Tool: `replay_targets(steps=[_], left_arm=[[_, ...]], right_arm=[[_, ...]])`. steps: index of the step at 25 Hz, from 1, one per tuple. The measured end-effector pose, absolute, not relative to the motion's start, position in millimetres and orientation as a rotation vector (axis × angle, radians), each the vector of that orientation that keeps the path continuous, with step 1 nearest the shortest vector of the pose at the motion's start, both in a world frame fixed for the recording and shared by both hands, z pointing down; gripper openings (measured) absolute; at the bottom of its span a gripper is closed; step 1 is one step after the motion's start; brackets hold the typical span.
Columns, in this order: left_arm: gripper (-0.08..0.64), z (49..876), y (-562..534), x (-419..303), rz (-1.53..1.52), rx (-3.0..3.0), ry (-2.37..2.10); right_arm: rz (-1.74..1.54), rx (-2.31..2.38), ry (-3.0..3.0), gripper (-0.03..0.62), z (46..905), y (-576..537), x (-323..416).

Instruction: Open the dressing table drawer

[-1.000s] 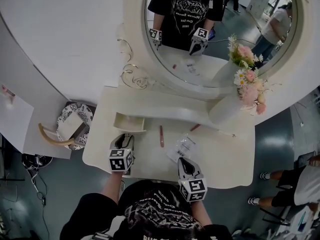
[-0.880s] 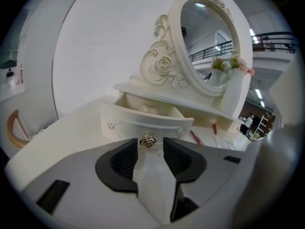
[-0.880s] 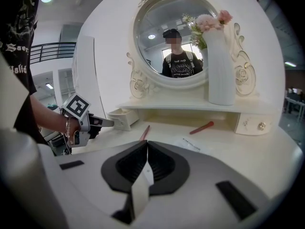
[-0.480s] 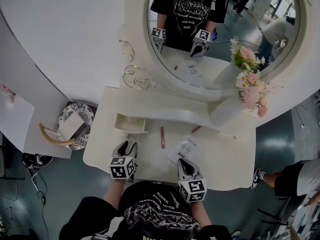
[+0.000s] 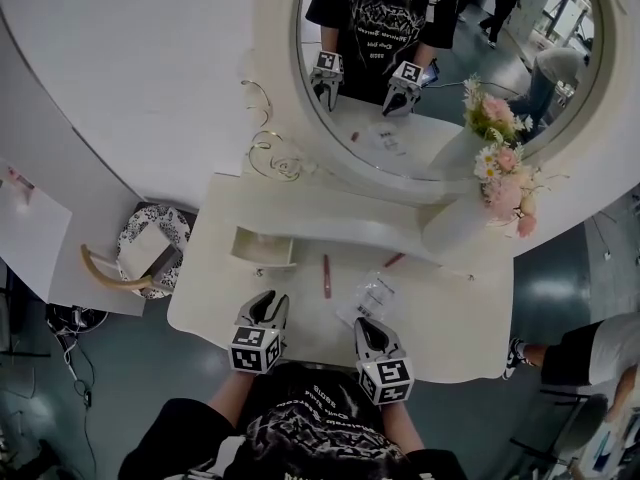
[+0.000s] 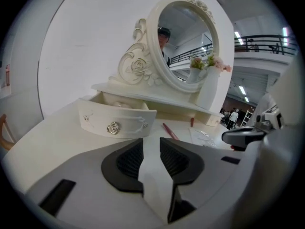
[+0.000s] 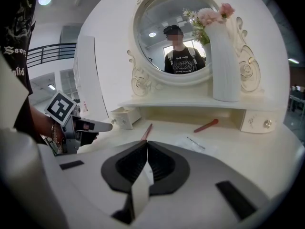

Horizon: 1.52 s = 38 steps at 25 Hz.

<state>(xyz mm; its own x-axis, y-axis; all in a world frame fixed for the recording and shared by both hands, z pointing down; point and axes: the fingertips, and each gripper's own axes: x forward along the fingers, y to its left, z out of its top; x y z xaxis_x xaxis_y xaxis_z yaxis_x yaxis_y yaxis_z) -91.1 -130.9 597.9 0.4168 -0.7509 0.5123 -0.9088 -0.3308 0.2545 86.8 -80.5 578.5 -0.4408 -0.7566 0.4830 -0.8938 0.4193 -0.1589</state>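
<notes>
Left gripper (image 5: pixel 265 303) is at 6 o'clock by the dressing table (image 5: pixel 450 318) edge. Its jaws are partly apart, just been closing, with nothing in them. Right gripper (image 5: pixel 368 326) is pinched together, empty. The drawer (image 5: pixel 262 247) sits pulled out at 12 o'clock from the left one, insides hard to make out. The print on the packet (image 5: pixel 372 293) is too tiny to read.
</notes>
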Motion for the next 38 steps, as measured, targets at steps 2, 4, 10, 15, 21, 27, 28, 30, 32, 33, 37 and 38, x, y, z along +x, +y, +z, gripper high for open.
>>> replay_targets(steps=[2,4,10,15,21,27,28,30,32,33,37,38], left_arm=[[0.091,597.2,-127.3,-84.9,0.431,2.199,-1.382],[0.047,596.3,-124.2,-80.5,0.433,2.214,-1.364],[0.020,595.3,-117.6,-73.4,0.446,2.235,-1.310],[0.018,594.2,-114.8,-69.9,0.457,2.256,-1.296],[0.018,594.4,-114.6,-69.0,0.458,2.263,-1.288],[0.018,593.3,-116.1,-66.0,0.456,2.277,-1.276],[0.018,592.9,-116.4,-64.9,0.457,2.282,-1.272],[0.018,592.0,-116.7,-62.9,0.459,2.291,-1.266],[0.018,591.7,-117.5,-62.0,0.460,2.295,-1.263],[0.018,591.6,-118.0,-61.7,0.460,2.295,-1.264],[0.018,592.4,-119.7,-62.1,0.463,2.289,-1.269],[0.018,592.9,-119.9,-62.6,0.463,2.287,-1.270]], right_arm=[[0.567,1.415,-2.344,0.011,579.2,-80.6,85.3],[0.566,1.410,-2.343,0.011,579.5,-80.7,83.8],[0.576,1.399,-2.343,0.009,580.2,-80.2,79.8],[0.582,1.394,-2.342,0.009,581.6,-81.2,78.4],[0.587,1.411,-2.336,0.009,582.3,-83.8,81.0],[0.585,1.421,-2.330,0.009,581.9,-86.7,82.8],[0.582,1.423,-2.329,0.009,581.8,-87.2,83.4],[0.581,1.425,-2.328,0.009,581.6,-88.3,84.3],[0.582,1.426,-2.330,0.009,581.5,-89.8,84.7],[0.582,1.426,-2.332,0.009,581.4,-90.8,84.9],[0.578,1.420,-2.342,0.009,580.7,-94.4,84.4],[0.575,1.417,-2.345,0.009,580.5,-95.4,83.9]])
